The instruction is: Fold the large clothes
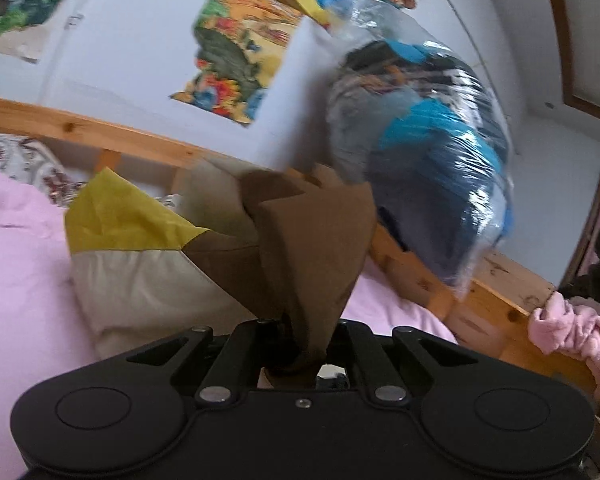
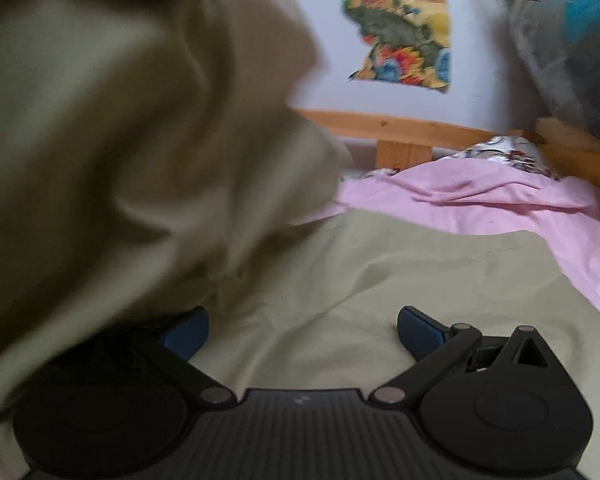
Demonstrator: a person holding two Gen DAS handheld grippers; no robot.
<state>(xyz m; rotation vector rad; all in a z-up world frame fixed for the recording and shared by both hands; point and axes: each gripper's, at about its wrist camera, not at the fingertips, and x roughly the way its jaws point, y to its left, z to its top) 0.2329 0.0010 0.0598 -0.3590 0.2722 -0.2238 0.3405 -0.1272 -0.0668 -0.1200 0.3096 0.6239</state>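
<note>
My left gripper [image 1: 300, 344] is clenching a bunched fold of the garment [image 1: 312, 248], its 2 jaws drawn together on brown cloth that is fanning upward toward 12 o'clock in the left wrist view. From that pinch the fabric is running out toward 9 o'clock, where it is turning beige and then showing a yellow panel [image 1: 116, 216], with the lower part lying on the pink bedsheet [image 1: 16, 240]. My right gripper [image 2: 302, 330] is standing released, its 2 blue-tipped fingers [image 2: 416, 330] spread wide with nothing pinched between them, hovering over beige cloth that is lying flat on the bed. A lifted, blurred swathe of the same beige cloth [image 2: 112, 128] is hanging across the right wrist view from 9 to 12 o'clock and draping over the left finger. Beyond the garment, the wooden bed rail [image 1: 100, 134] is crossing the left wrist view, a plastic-wrapped bundle of clothes [image 1: 428, 160] is leaning at 2 o'clock, and a colourful drawing [image 1: 240, 48] is hanging on the wall at 12 o'clock.
</note>
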